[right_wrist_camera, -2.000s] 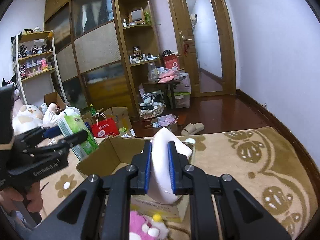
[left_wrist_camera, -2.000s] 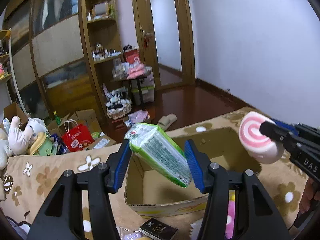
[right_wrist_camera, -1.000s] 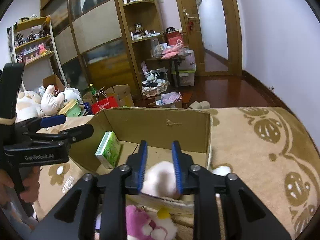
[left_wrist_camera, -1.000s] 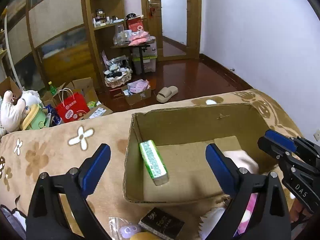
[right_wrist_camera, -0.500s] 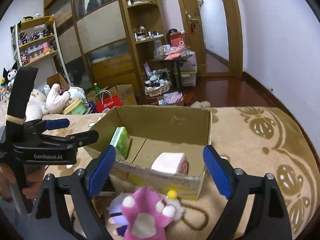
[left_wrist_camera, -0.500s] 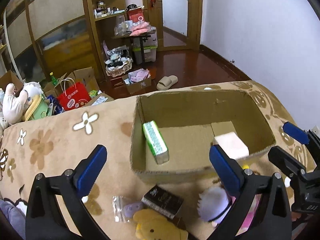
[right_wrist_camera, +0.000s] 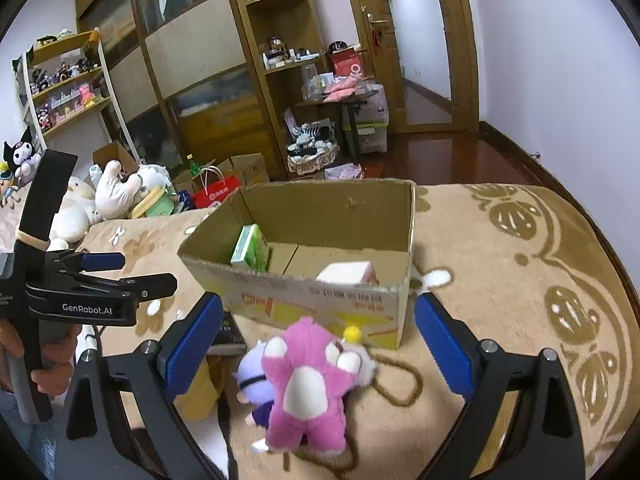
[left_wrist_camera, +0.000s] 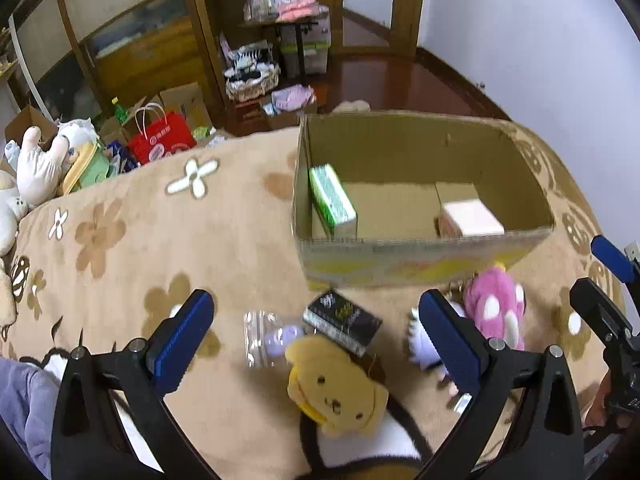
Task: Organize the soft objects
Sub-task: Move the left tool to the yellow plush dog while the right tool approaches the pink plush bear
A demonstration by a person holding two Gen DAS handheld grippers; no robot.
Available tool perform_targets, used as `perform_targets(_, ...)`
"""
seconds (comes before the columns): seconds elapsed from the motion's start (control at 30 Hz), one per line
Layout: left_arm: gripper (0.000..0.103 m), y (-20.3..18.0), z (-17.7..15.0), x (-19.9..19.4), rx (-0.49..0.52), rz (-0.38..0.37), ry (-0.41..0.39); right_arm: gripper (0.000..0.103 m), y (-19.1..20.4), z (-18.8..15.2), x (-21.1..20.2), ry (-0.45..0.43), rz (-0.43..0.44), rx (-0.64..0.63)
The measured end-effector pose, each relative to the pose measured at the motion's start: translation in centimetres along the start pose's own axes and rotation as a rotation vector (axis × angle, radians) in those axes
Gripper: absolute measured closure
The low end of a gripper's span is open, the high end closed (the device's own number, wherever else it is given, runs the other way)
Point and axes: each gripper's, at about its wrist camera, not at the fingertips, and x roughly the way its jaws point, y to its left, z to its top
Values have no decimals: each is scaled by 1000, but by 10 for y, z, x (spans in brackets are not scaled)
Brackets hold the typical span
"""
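Note:
An open cardboard box [left_wrist_camera: 420, 264] [right_wrist_camera: 320, 304] stands on the flowered blanket. Inside lie a green tissue pack [left_wrist_camera: 333, 200] [right_wrist_camera: 250, 249] at the left and a pink-white roll-shaped soft toy [left_wrist_camera: 470, 218] [right_wrist_camera: 347, 273] at the right. My left gripper [left_wrist_camera: 316, 340] is open and empty above a yellow bear plush [left_wrist_camera: 336, 396]. My right gripper [right_wrist_camera: 316, 344] is open and empty over a pink paw plush [right_wrist_camera: 308, 384] with a purple plush [right_wrist_camera: 252, 376] beside it. The pink plush also shows in the left wrist view [left_wrist_camera: 496, 304].
A black packet [left_wrist_camera: 342, 320] and a clear bag with a purple item [left_wrist_camera: 268, 338] lie in front of the box. The blanket [left_wrist_camera: 120, 240] spreads left. Plush toys [right_wrist_camera: 116, 192], a red bag [left_wrist_camera: 162, 142] and shelves stand beyond the bed edge.
Both grippers let go of the tissue pack and the roll toy into the box, opened wide and drew back. They now hang over the plush toys in front of the box.

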Motion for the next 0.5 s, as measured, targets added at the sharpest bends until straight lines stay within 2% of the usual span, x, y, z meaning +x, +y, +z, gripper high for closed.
perform_targets(0.5, 2, -6, -30, 45, 3, 14, 224, 2, -5, -22, 11, 93, -9, -3)
